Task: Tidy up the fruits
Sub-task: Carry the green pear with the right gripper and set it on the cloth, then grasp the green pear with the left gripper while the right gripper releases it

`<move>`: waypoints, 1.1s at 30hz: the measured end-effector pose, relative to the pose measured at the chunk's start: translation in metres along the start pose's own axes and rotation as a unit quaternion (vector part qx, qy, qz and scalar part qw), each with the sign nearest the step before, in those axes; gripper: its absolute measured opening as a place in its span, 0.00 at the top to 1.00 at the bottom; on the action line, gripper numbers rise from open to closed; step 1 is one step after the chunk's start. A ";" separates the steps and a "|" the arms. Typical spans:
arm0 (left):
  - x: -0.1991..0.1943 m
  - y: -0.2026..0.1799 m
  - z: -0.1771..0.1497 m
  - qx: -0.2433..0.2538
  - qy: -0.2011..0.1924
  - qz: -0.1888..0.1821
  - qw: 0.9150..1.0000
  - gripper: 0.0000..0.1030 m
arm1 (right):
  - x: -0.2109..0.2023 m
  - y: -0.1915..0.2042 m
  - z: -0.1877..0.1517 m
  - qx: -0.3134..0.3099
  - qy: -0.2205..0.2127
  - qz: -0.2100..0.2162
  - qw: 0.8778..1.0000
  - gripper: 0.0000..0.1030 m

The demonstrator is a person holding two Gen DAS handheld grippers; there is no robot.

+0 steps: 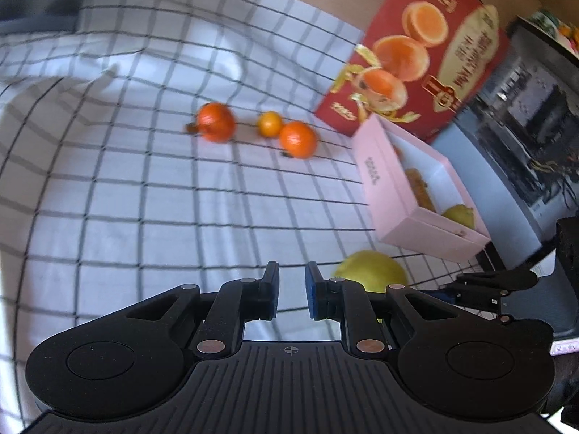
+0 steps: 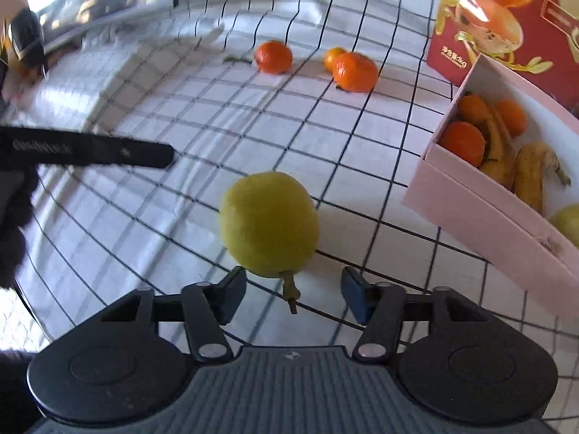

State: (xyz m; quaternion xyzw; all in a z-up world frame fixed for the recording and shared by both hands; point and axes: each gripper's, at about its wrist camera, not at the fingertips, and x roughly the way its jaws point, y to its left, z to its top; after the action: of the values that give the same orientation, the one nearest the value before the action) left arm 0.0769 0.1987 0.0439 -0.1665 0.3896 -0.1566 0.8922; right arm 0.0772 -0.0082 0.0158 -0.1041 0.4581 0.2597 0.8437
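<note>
Lying on the white, black-gridded cloth (image 2: 152, 224), a yellow-green pear (image 2: 268, 222) sits just ahead of the right gripper (image 2: 294, 294), its stem pointing back toward the gap between the fingers. The jaws of this gripper stand wide apart and touch nothing. Seen from the left wrist, the left gripper (image 1: 292, 294) hangs above the cloth with its jaws nearly together, a narrow gap between the blue pads and nothing held; the same pear (image 1: 369, 271) shows just beyond its right finger. Farther back on the cloth lie three loose tangerines: one alone (image 2: 273, 56), and a larger one (image 2: 355, 71) touching a smaller one (image 2: 333, 57). To the right stands an open pink box (image 2: 481, 213), holding tangerines (image 2: 463, 143), bananas (image 2: 532, 177) and another yellow-green fruit at its near end. Behind the box rises a red carton (image 2: 514, 29) printed with oranges.
</note>
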 end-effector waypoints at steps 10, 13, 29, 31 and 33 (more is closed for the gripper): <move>0.010 -0.011 0.017 0.019 -0.006 0.006 1.000 0.83 | -0.016 0.022 0.019 -0.033 -0.077 -0.019 0.996 0.58; 0.010 -0.010 0.017 0.013 -0.005 0.011 1.000 0.83 | -0.010 0.027 0.027 -0.048 -0.084 -0.021 0.995 0.60; -0.001 -0.004 0.002 0.000 0.007 0.006 1.000 0.83 | 0.007 -0.009 0.042 -0.015 -0.074 -0.036 0.996 0.65; -0.008 -0.010 -0.004 0.000 0.007 -0.007 1.000 0.83 | 0.004 -0.012 0.039 -0.012 -0.074 -0.041 0.996 0.65; -0.015 -0.016 -0.011 0.009 0.008 -0.030 0.999 0.83 | 0.002 -0.016 0.035 -0.007 -0.074 -0.049 0.996 0.65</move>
State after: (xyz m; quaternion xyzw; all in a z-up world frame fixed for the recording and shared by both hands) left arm 0.0566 0.1888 0.0527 -0.1691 0.3903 -0.1880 0.8853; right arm 0.1116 -0.0062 0.0328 -0.1129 0.3871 0.2281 0.8862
